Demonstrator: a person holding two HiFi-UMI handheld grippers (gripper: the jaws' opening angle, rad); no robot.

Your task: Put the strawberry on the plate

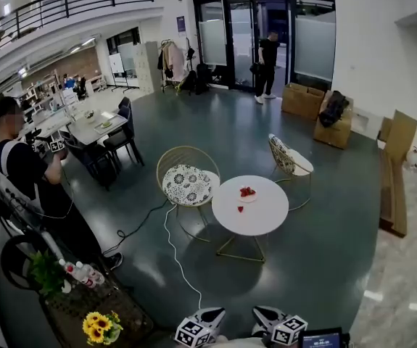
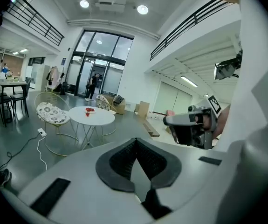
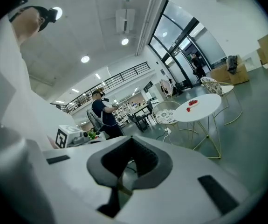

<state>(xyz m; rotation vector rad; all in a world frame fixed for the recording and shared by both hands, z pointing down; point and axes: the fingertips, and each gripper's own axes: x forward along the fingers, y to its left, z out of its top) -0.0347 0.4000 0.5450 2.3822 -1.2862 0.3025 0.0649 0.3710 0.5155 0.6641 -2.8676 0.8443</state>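
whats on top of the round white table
A small plate holding red strawberries, and one loose strawberry on the table beside it. The plate's berries are too small to count.

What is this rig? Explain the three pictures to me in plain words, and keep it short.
No robot here: a person carries a hand-held gripper in each hand. The head view looks down from a camera on that person's head across a hall. The other two views come from cameras riding on the left hand-held gripper and the right hand-held gripper, looking along their jaws. Both sets of jaws are closed and hold nothing. Ahead stands a round white table; on it a plate with strawberries, and one strawberry lying beside the plate.
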